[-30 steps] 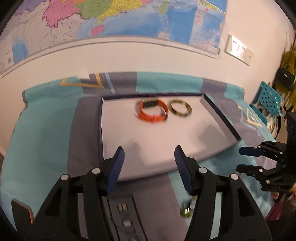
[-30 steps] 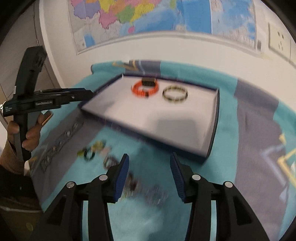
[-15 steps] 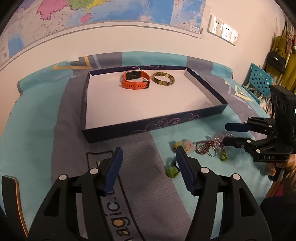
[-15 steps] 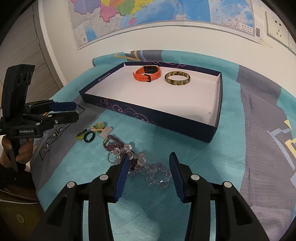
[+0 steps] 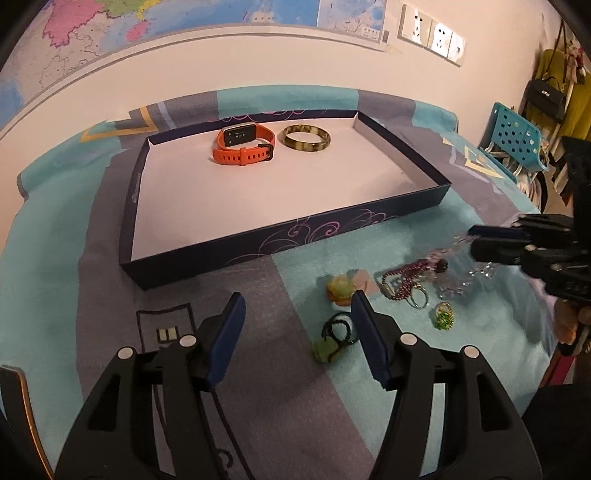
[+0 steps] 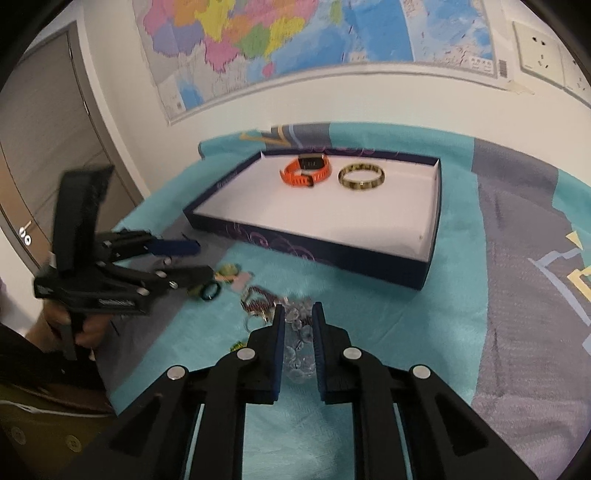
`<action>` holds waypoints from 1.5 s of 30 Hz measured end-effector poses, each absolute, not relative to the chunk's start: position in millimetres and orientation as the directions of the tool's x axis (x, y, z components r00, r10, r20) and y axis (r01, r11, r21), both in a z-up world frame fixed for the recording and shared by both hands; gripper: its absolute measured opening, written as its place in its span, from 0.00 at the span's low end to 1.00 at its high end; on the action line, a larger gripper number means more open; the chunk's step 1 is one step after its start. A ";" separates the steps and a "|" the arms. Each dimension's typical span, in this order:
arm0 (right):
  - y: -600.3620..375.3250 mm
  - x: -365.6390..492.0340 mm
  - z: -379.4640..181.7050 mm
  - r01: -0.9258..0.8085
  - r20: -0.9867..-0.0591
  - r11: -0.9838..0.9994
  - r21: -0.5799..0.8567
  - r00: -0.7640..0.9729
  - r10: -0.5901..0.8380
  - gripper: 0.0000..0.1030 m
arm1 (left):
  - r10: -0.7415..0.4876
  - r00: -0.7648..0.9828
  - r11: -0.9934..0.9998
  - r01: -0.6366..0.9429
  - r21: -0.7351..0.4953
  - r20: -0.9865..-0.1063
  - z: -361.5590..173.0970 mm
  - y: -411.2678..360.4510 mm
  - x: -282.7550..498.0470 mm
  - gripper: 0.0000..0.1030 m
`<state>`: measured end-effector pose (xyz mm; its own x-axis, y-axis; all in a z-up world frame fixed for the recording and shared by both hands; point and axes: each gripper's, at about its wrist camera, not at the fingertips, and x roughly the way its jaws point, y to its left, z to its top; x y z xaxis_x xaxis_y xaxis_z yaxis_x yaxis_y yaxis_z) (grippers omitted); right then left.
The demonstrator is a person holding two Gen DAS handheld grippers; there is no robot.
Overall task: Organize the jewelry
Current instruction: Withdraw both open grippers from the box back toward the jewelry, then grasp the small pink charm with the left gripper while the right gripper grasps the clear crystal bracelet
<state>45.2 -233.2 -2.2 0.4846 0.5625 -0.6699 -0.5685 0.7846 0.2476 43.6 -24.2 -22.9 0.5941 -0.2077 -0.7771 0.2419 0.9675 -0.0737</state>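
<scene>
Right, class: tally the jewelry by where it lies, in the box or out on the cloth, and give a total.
In the box: 2, the orange watch and the mottled bangle.
On the cloth: about 6, the green pendant, black ring, round charm, purple bead chain, green ring, clear bead bracelet.
Total: about 8; the tangle is hard to separate.

Wall map (image 6: 280, 44), sockets (image 5: 432, 31), door (image 6: 48, 122).
</scene>
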 end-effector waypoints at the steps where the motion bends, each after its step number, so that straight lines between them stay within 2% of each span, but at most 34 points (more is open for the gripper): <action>1: -233.5 45.1 -0.9 -0.568 -0.667 0.784 0.251 0.485 0.566 0.12 | -0.200 0.592 0.969 0.238 -0.068 -0.780 -23.6 -24.3 45.0 0.57; 9: -234.5 44.1 3.9 -0.553 -0.646 0.785 0.278 0.497 0.579 0.12 | -0.183 0.569 0.965 0.259 -0.036 -0.802 -28.6 -29.0 37.2 0.56; 12: -235.9 44.2 11.3 -0.553 -0.626 0.780 0.292 0.507 0.593 0.07 | -0.192 0.572 0.963 0.268 -0.040 -0.798 -26.3 -29.3 33.1 0.56; 14: -236.5 44.4 17.1 -0.559 -0.610 0.774 0.297 0.513 0.604 0.00 | -0.213 0.579 0.962 0.267 -0.064 -0.787 -22.6 -26.5 34.5 0.56; 18: -234.1 45.9 21.8 -0.566 -0.612 0.775 0.281 0.517 0.598 0.00 | -0.237 0.598 0.957 0.278 -0.078 -0.766 -17.0 -27.2 37.0 0.55; 21: -225.8 49.0 14.9 -0.568 -0.637 0.773 0.283 0.491 0.594 0.06 | -0.242 0.598 0.953 0.295 -0.070 -0.764 -17.5 -31.2 37.7 0.54; 22: -219.8 49.0 12.6 -0.577 -0.645 0.768 0.279 0.480 0.594 0.15 | -0.245 0.593 0.953 0.292 -0.079 -0.767 -18.9 -30.3 38.3 0.54; 23: -208.5 48.5 9.8 -0.595 -0.657 0.761 0.258 0.469 0.590 0.29 | -0.246 0.590 0.954 0.287 -0.084 -0.769 -19.6 -29.4 38.8 0.54; 25: -187.3 46.0 6.3 -0.642 -0.673 0.734 0.221 0.444 0.591 0.32 | -0.239 0.588 0.959 0.267 -0.094 -0.772 -21.3 -24.3 39.6 0.54; 30: -142.9 51.5 -4.4 -0.709 -0.716 0.699 0.094 0.439 0.542 0.32 | -0.222 0.595 0.969 0.222 -0.108 -0.772 -21.7 -9.1 40.3 0.54; 34: -126.2 61.1 -17.0 -0.732 -0.753 0.680 0.051 0.419 0.507 0.31 | -0.212 0.593 0.974 0.197 -0.116 -0.776 -24.4 0.0 39.7 0.54; 36: -123.6 61.9 -22.8 -0.737 -0.765 0.675 0.029 0.419 0.490 0.22 | -0.216 0.590 0.974 0.189 -0.126 -0.778 -26.5 3.4 39.6 0.54; 37: -122.7 61.5 -23.5 -0.742 -0.766 0.670 0.024 0.417 0.489 0.14 | -0.218 0.588 0.974 0.187 -0.131 -0.779 -27.1 4.4 39.6 0.54; 45: -136.5 53.3 -7.5 -0.761 -0.715 0.623 0.183 0.331 0.616 0.14 | -0.228 0.592 0.972 0.183 -0.147 -0.773 -26.4 8.1 38.8 0.54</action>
<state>53.3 -136.5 -7.5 0.3315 0.6156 -0.7150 -0.7607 0.6227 0.1834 38.8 8.1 -26.4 0.5919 -0.2283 -0.7730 0.1831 0.9721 -0.1468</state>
